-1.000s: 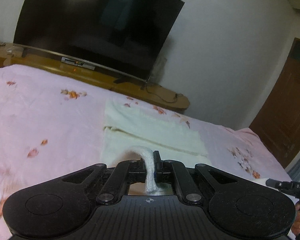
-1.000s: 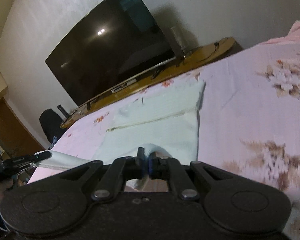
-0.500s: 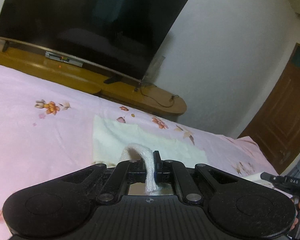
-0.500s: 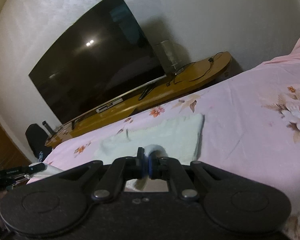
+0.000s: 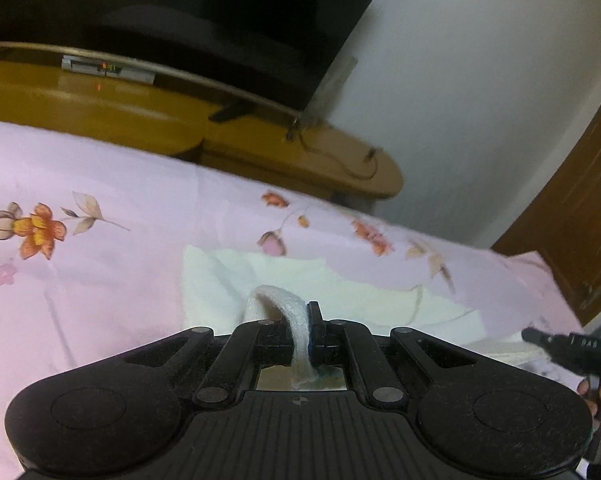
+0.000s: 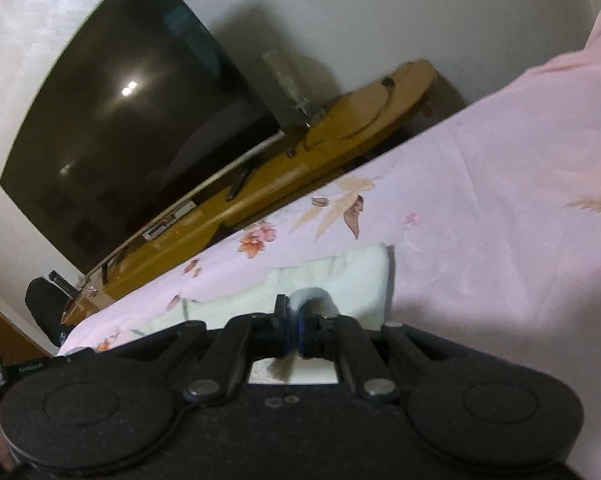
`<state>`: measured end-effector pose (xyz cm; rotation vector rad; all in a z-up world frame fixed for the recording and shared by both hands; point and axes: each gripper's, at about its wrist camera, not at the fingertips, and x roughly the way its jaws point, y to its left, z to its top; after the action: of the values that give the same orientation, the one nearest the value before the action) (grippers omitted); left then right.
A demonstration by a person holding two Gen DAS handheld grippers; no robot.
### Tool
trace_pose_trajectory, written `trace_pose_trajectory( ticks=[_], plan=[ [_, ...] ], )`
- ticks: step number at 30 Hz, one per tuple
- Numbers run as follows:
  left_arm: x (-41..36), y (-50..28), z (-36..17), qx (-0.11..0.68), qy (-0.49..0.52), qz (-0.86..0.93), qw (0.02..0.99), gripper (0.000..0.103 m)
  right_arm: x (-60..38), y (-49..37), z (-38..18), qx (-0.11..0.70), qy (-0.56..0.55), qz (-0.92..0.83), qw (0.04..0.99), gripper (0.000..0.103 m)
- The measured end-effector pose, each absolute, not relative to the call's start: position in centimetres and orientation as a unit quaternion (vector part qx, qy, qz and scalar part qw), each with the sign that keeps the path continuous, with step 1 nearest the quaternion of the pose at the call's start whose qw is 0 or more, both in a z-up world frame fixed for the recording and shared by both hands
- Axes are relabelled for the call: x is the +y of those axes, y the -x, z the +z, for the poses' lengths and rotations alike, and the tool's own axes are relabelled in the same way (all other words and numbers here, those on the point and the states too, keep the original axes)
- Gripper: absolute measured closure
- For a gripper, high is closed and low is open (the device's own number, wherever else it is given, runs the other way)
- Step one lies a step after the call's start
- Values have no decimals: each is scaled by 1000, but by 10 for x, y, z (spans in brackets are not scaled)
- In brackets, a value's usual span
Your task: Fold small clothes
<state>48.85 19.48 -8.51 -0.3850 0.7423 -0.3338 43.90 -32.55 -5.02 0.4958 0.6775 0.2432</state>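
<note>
Tightly closed, both claws, left (image 5: 300, 336) and right (image 6: 294, 334), pinch the cream garment (image 5: 332, 288).

we see a cream-white cloth (image 5: 300, 280) on a pale pink bed sheet (image 5: 100, 272) printed with orange flowers; black gripper bodies; black television (image 6: 132, 128); amber-yellow wooden stand (image 6: 300, 168).

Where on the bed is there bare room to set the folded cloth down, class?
Bare pink bedsheet lies left of the cream cloth, up to the wooden TV stand. In the right wrist view, more bare sheet stretches right of the cloth. It is crowded at the middle, where the left gripper and right gripper pinch the cloth.
</note>
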Motion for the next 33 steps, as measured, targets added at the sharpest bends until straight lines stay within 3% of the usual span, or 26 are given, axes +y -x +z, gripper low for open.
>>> trace_pose_trajectory(
  ticks=[14,19,20,22,23,24,28,30,33],
  plan=[
    [194,-537,-121,375,184,-173,892,99,-325,-499,-94,370,-259,108,886,95],
    [195,-543,-128,368,207,-174,890,86,-320,-503,-92,346,-235,103,902,56],
    [195,-544,-128,366,208,-174,890,79,-320,-503,-92,343,-235,100,904,52],
    [195,-544,-123,354,207,-175,895,53,-323,-505,-93,338,-238,98,905,50],
    [194,-542,-119,342,200,-167,903,25,-325,-506,-93,333,-244,98,906,50],
    [194,-539,-113,323,187,-153,915,12,-327,-505,-92,327,-246,97,907,50],
    [195,-542,-105,319,164,-175,917,12,-338,-501,-88,309,-254,90,912,49],
    [193,-546,-103,328,133,-175,919,27,-342,-501,-86,307,-253,87,913,49],
    [195,-555,-105,342,126,-186,913,37,-345,-503,-85,309,-247,91,914,49]
  ],
)
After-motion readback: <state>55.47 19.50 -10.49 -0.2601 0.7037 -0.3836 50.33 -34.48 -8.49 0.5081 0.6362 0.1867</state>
